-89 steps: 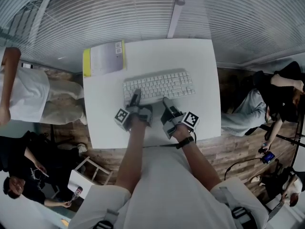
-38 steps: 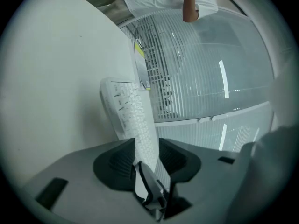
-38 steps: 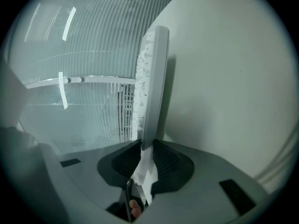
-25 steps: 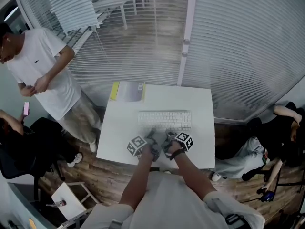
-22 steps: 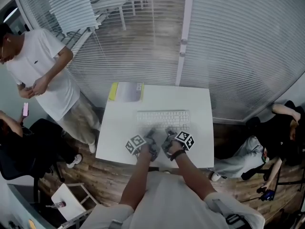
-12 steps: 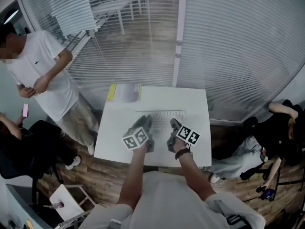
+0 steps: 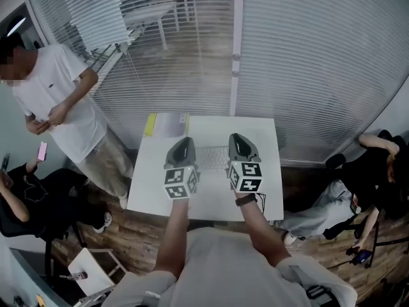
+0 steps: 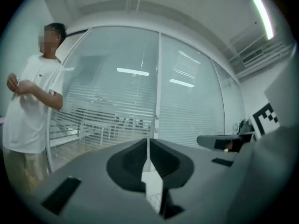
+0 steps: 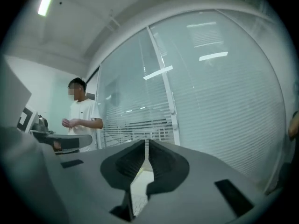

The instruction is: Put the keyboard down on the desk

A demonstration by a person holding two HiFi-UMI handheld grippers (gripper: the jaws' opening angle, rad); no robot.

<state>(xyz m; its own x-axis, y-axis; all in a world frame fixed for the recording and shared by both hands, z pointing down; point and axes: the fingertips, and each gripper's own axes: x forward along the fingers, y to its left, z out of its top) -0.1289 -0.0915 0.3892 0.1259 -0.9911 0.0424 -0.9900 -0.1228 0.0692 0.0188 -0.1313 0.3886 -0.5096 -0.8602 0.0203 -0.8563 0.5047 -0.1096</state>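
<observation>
The white keyboard (image 7: 214, 157) lies flat on the white desk (image 7: 255, 197), its middle showing between the two raised grippers. My left gripper (image 7: 181, 147) and right gripper (image 7: 241, 144) are held up above it, side by side, pointing level at the glass wall. The left gripper (image 8: 148, 141) has just been closing and its jaws now meet with nothing between them. The right gripper (image 9: 146, 143) is shut too and holds nothing. Neither gripper touches the keyboard.
A grey booklet with a yellow edge (image 7: 167, 124) lies at the desk's far left corner. A glass wall with blinds (image 7: 307, 75) stands behind the desk. A person in a white shirt (image 7: 57, 101) stands left; others sit at left (image 7: 38, 197) and right (image 7: 364, 171).
Both grippers have risen from the desk in front of the keyboard and rolled, so their marker cubes face the head camera. The left jaws have closed. The keyboard stays on the desk.
</observation>
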